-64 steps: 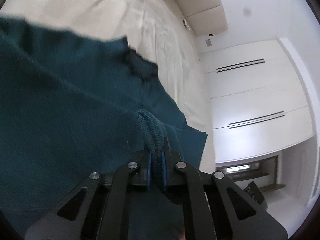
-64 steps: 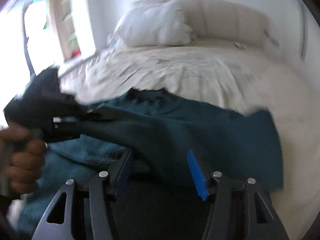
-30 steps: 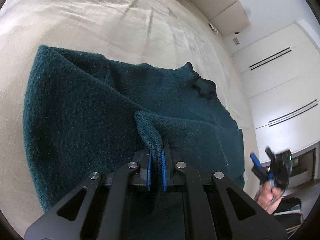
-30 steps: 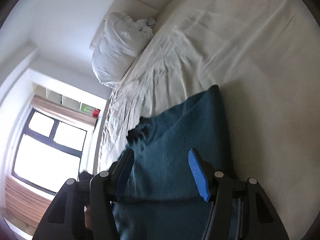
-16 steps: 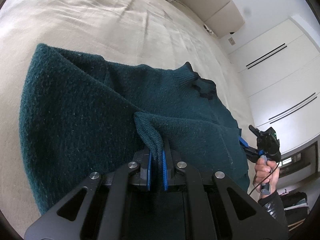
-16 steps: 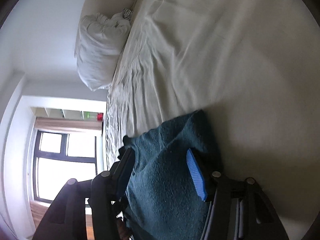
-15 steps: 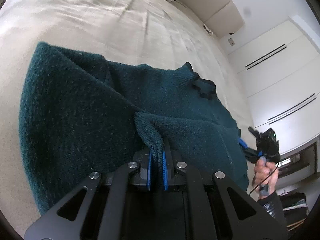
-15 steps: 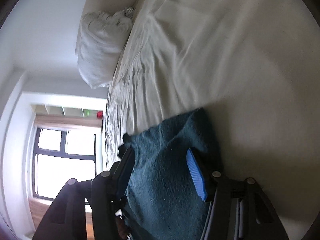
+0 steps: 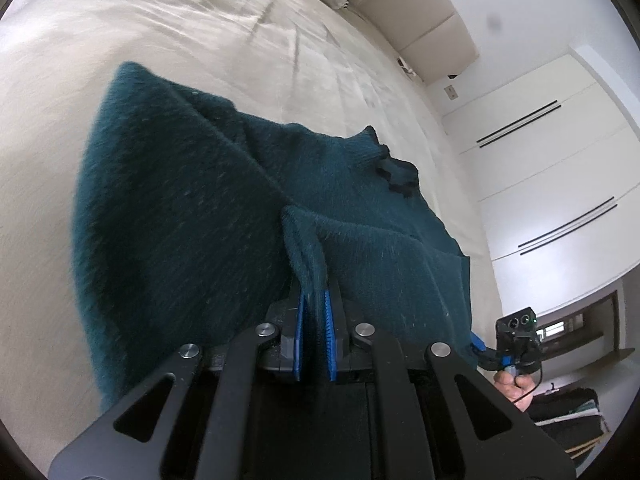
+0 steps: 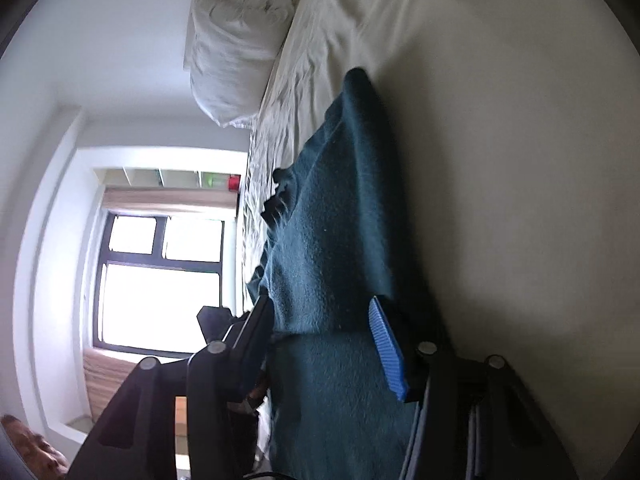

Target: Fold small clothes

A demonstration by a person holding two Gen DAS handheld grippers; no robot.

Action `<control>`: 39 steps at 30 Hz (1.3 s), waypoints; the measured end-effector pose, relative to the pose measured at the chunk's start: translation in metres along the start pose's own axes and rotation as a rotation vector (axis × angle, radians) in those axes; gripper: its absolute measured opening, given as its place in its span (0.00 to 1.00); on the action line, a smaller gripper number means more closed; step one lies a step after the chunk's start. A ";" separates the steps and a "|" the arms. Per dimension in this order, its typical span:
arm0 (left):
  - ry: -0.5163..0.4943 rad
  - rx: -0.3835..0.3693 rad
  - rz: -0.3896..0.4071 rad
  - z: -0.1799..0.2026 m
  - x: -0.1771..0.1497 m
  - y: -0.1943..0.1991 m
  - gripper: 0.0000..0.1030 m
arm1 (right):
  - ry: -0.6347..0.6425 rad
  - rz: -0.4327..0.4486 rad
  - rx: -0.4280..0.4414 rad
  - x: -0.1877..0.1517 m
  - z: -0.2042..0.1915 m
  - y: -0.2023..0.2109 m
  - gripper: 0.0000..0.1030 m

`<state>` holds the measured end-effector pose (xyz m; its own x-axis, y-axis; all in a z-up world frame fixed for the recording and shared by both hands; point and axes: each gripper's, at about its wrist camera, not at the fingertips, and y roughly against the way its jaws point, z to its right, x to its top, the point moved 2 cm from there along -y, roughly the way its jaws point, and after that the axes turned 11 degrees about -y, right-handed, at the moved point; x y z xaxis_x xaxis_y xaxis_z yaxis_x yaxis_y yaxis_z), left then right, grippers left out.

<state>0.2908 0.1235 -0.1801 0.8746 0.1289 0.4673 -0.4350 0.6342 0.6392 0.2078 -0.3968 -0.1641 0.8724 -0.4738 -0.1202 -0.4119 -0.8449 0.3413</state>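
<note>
A dark teal knitted sweater [image 9: 200,220] lies partly folded on the cream bed sheet [image 9: 160,28]. My left gripper [image 9: 313,312] is shut on a raised fold of its near edge, and the knit stands up between the blue pads. At the sweater's right corner a hand [image 9: 512,384] holds my right gripper [image 9: 480,350]. In the right wrist view the sweater [image 10: 332,208] runs away from the camera, with its near corner between the fingers. The right gripper [image 10: 320,320] is rolled sideways and its jaws are closing. A gap still shows beside the cloth.
A white pillow [image 10: 232,52] and a padded headboard [image 9: 420,20] are at the bed's far end. White wardrobe doors [image 9: 552,152] line one side and a bright window [image 10: 160,280] the other. Dark folded clothes [image 9: 568,408] sit low beyond the bed's edge.
The right gripper has sunk toward the bed and come in around the sweater's corner, its jaws narrower than before. The left gripper keeps its hold and has shifted slightly.
</note>
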 end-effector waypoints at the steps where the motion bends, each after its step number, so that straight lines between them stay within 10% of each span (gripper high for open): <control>1: 0.000 0.013 0.003 0.001 -0.002 0.005 0.09 | 0.011 0.011 0.009 -0.003 -0.004 0.004 0.56; 7: 0.003 0.111 0.073 -0.001 -0.014 0.031 0.10 | 0.085 0.024 0.053 -0.013 -0.023 -0.005 0.69; 12: -0.018 0.158 0.058 0.003 -0.028 0.049 0.10 | 0.005 0.058 0.004 -0.013 0.001 -0.003 0.55; 15: -0.020 0.192 0.079 0.009 -0.052 0.077 0.10 | 0.038 0.108 -0.011 -0.038 -0.008 0.023 0.68; 25: 0.018 0.233 0.039 0.016 -0.168 0.151 0.10 | 0.185 0.151 -0.187 -0.146 -0.008 0.083 0.69; 39: 0.107 0.105 -0.037 0.033 -0.287 0.205 0.10 | 0.190 0.218 -0.357 -0.223 0.032 0.150 0.69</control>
<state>-0.0564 0.1918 -0.1632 0.9058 0.1911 0.3782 -0.4173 0.5575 0.7177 -0.0568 -0.4259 -0.1165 0.8220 -0.5488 0.1520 -0.5039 -0.5766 0.6432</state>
